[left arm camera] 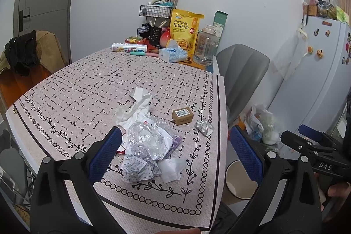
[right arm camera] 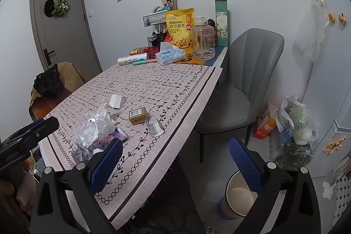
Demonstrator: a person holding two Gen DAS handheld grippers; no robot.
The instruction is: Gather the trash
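Trash lies heaped near the front edge of the table point(left arm camera: 72, 89), which is covered with a patterned cloth: crumpled tissue point(left arm camera: 136, 111) at the far side, a clear plastic wrapper point(left arm camera: 147, 142) on top, and printed paper point(left arm camera: 137, 170) nearest the camera. In the left wrist view the left tool point(left arm camera: 175, 155) hangs over this heap with its blue pads spread wide and nothing between them; the pile sits just ahead at about 11 o'clock, close to the left pad point(left arm camera: 105, 157). To the right of the heap, at about 1 o'clock, stand a small cardboard box point(left arm camera: 182, 116) and, just beside it toward the table edge, a blister pack point(left arm camera: 204, 127). Further right, below the table edge, a bin point(left arm camera: 240, 179) stands on the floor. The right tool point(right arm camera: 175, 163) is held off the table's right side, its pads likewise apart and empty; from it the heap point(right arm camera: 98, 128) lies at about 10 o'clock, the box point(right arm camera: 137, 115) at 11 o'clock, and the bin point(right arm camera: 238, 196) at about 4 o'clock beneath the right pad.
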